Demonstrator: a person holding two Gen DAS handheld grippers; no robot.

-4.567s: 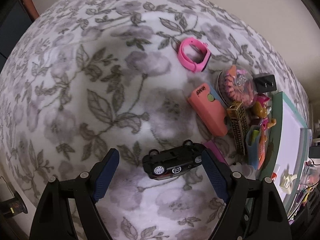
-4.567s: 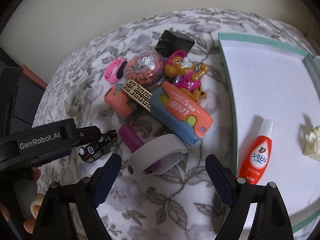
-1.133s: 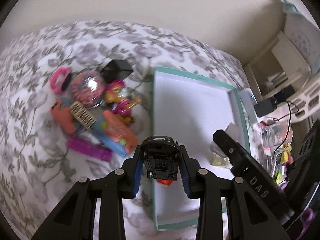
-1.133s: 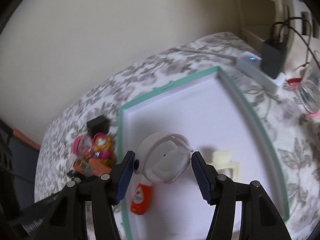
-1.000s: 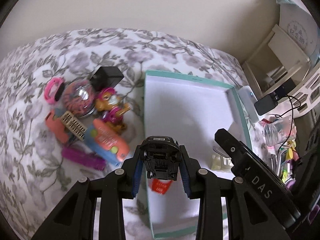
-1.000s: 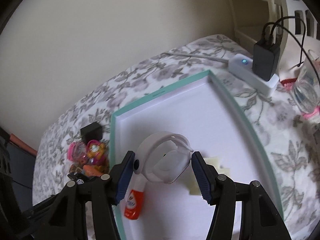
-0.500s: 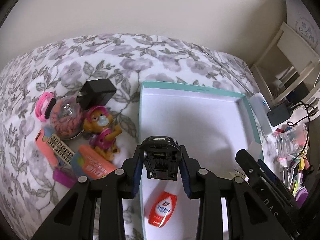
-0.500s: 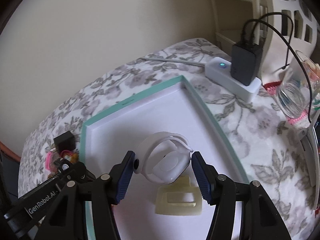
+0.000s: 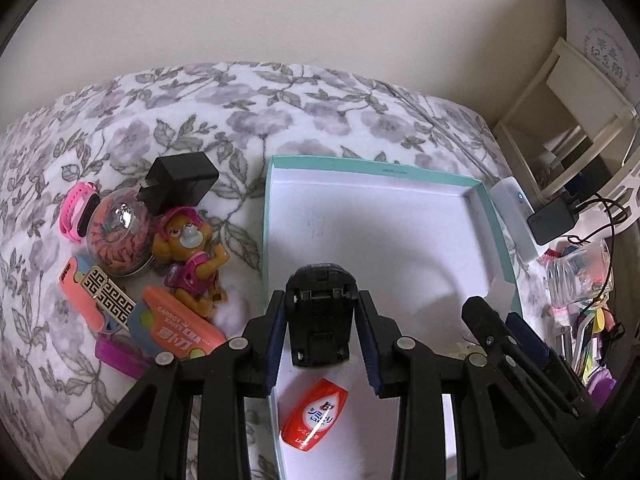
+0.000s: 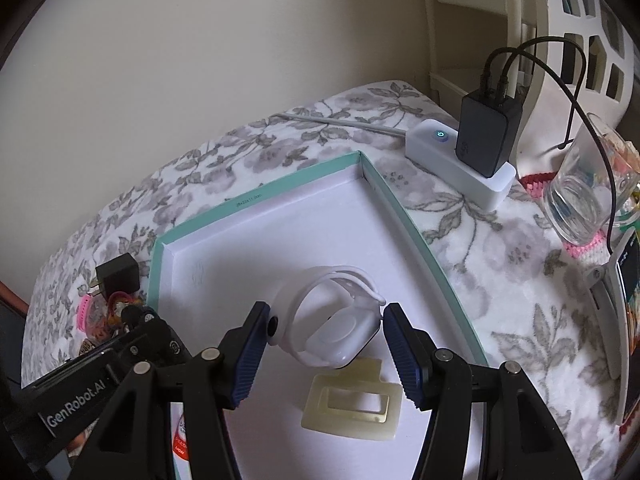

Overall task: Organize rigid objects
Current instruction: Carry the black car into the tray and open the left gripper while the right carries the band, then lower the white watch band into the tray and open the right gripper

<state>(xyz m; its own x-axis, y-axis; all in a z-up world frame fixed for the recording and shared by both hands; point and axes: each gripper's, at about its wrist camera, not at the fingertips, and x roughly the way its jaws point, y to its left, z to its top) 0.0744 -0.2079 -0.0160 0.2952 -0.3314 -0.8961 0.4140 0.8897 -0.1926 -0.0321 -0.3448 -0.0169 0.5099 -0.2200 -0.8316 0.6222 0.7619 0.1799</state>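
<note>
My left gripper [image 9: 320, 320] is shut on a black toy car [image 9: 320, 312] and holds it above the near left part of the white box with a teal rim [image 9: 376, 170]. My right gripper [image 10: 326, 332] is shut on a white smartwatch [image 10: 332, 324] above the same box [image 10: 256, 196]. A red stain-remover bottle [image 9: 314, 420] and a cream hair clip [image 10: 348, 406] lie in the box. The right gripper's arm [image 9: 520, 352] shows at the right of the left wrist view.
Left of the box lie a pink watch [image 9: 76, 212], a clear ball [image 9: 118, 232], a black plug [image 9: 180, 180], a toy dog [image 9: 192, 256], orange cases [image 9: 180, 332] and a purple piece [image 9: 118, 356]. Right of it stand a power strip with charger [image 10: 460, 160] and a glass [image 10: 580, 208].
Both grippers picked up their objects from the cloth and carried them right, over the box. In the last second both moved further over the box.
</note>
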